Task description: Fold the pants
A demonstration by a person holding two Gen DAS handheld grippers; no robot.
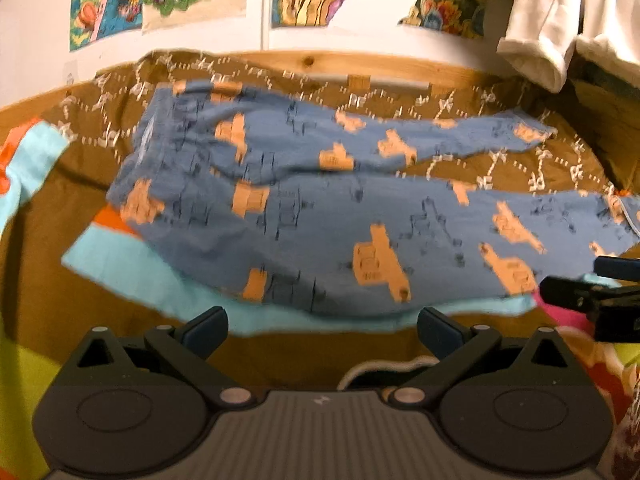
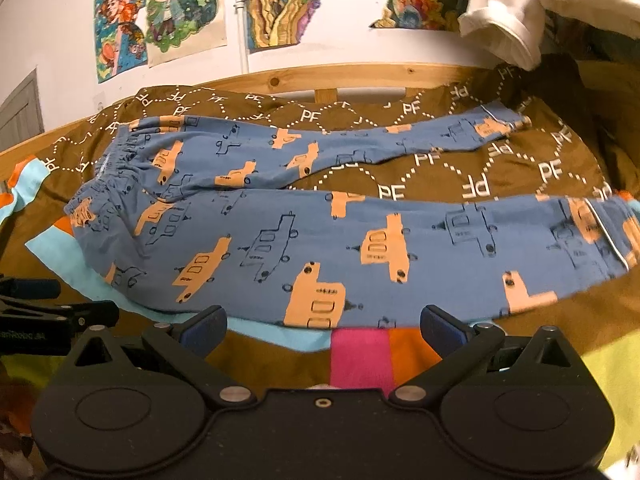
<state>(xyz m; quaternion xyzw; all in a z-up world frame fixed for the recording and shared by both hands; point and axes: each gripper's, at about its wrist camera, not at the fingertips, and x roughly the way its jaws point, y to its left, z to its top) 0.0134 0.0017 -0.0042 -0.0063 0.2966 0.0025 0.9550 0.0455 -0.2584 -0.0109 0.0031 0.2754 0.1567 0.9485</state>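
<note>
Left wrist view: blurry frame. Far left, striped cloth [image 1: 32,152] in light blue/orange, lying on brown bedspread [image 1: 80,208] w/ white dotted diamond + "PF" print. Blue pajama pants [image 1: 304,216] w/ orange vehicle print lie flat on the bed, unfolded, waistband at left, both legs running right, legs split apart w/ bedspread showing between them. Pants partly overlap the light blue cloth along near edge. Left gripper [image 1: 322,330] low center, jaws released wide, nothing between them, short of the pants' near edge, not touching. Right gripper [image 1: 592,292] pokes in at right edge, near the lower leg; jaws spread, empty.

Right wrist view: sharper. Left gripper [image 2: 48,300] visible at left edge beside waist end of pants [image 2: 320,236]. Elastic waistband [image 2: 120,160] gathered at left. Far leg angles up-right to cuff [image 2: 504,124]; near leg runs to right edge, white piping on its cuff. Right gripper [image 2: 324,330] low center, jaws apart, holding nothing, just short of near leg's hem edge; pink/orange stripe of the cloth [image 2: 360,356] between the jaws. Wooden bed rail [image 2: 320,76] behind, drawings on wall [image 2: 160,16], white garment [image 2: 512,12] hanging top right.
</note>
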